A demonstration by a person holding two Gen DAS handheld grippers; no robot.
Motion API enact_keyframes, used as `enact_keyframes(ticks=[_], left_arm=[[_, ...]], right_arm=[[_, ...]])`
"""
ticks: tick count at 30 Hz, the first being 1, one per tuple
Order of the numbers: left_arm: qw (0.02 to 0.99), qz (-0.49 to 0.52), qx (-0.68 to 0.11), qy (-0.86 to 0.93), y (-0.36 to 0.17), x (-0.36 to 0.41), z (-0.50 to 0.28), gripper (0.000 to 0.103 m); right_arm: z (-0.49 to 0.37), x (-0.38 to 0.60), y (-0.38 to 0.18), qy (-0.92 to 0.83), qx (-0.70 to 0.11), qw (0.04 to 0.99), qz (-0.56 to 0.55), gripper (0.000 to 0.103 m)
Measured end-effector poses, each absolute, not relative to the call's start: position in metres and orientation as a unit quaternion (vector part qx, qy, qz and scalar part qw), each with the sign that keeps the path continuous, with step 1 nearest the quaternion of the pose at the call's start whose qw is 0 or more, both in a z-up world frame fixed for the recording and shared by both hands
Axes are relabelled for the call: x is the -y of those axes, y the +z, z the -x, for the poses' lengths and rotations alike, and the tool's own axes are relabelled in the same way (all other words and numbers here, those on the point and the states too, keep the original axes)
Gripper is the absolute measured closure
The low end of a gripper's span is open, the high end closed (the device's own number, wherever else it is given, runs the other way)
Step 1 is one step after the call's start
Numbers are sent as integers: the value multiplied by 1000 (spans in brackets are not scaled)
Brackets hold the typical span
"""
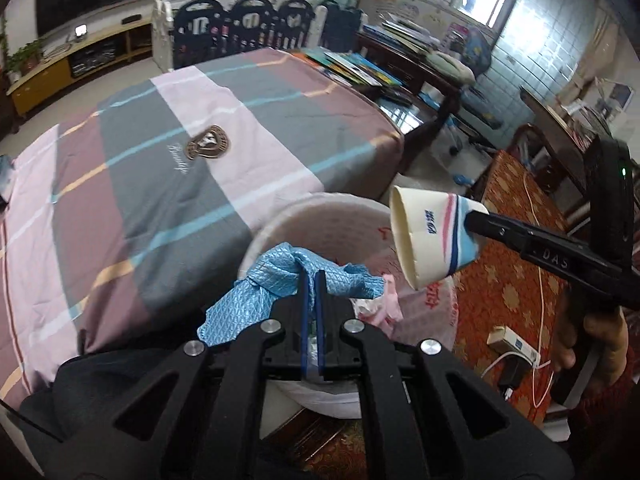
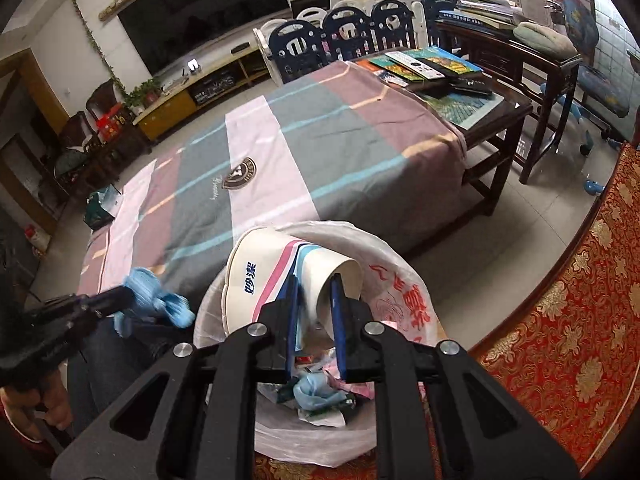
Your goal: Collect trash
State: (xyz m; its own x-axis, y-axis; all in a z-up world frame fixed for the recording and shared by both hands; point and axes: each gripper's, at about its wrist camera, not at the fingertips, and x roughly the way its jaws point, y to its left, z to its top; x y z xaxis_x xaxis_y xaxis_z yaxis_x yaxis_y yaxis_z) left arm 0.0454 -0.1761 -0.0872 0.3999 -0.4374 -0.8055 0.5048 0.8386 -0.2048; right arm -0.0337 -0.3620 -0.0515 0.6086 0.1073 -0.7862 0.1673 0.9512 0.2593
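My left gripper [image 1: 311,276] is shut on a crumpled blue textured wrapper [image 1: 256,294], held over the near rim of the lined trash bin [image 1: 320,216]. My right gripper [image 2: 316,284] is shut on the wall of a squashed white paper cup [image 2: 260,276] with pink and blue stripes, directly above the bin [image 2: 396,280]. In the left wrist view the cup [image 1: 424,236] hangs at the bin's right side on the right gripper's [image 1: 474,218] black fingers. From the right wrist view the left gripper [image 2: 128,294] shows at the left with the blue wrapper [image 2: 156,300]. Crumpled trash [image 2: 316,392] lies inside the bin.
A low table under a striped pink, grey and mauve cloth [image 1: 168,152] stands behind the bin. Books and remotes [image 2: 432,68] lie at its far end. A red patterned seat cover [image 2: 572,320] lies on the right, with a white cable and a small box [image 1: 512,344].
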Motion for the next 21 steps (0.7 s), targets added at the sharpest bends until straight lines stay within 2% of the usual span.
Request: enact_keyframes(ticks=[2, 3, 4, 5, 6, 8, 12, 16, 21], left_arm=[[829, -62, -475, -289, -97, 192, -43, 87], [830, -70, -475, -284, -100, 197, -41, 65], [832, -70, -474, -281, -101, 196, -42, 47], [835, -65, -472, -277, -99, 195, -41, 41], [838, -63, -470, -272, -96, 192, -42, 35], [850, -64, -465, -239, -87, 182, -41, 24], [883, -64, -444, -141, -59, 155, -32, 12], [906, -38, -417, -53, -25, 119, -16, 4], [925, -24, -380, 21, 12, 88, 10, 3]], right_arm=[[32, 364, -55, -30, -455, 877, -150, 85], [36, 366, -56, -33, -458, 876, -152, 78], [36, 367, -56, -36, -461, 873, -156, 60], [38, 368, -56, -37, -461, 872, -159, 52], [40, 368, -54, -37, -458, 874, -160, 40], [45, 363, -44, -46, -450, 879, -154, 37], [50, 338, -17, -72, -462, 873, -141, 20], [66, 294, 19, -67, -423, 899, -90, 6], [80, 262, 42, -52, -399, 913, -69, 4]])
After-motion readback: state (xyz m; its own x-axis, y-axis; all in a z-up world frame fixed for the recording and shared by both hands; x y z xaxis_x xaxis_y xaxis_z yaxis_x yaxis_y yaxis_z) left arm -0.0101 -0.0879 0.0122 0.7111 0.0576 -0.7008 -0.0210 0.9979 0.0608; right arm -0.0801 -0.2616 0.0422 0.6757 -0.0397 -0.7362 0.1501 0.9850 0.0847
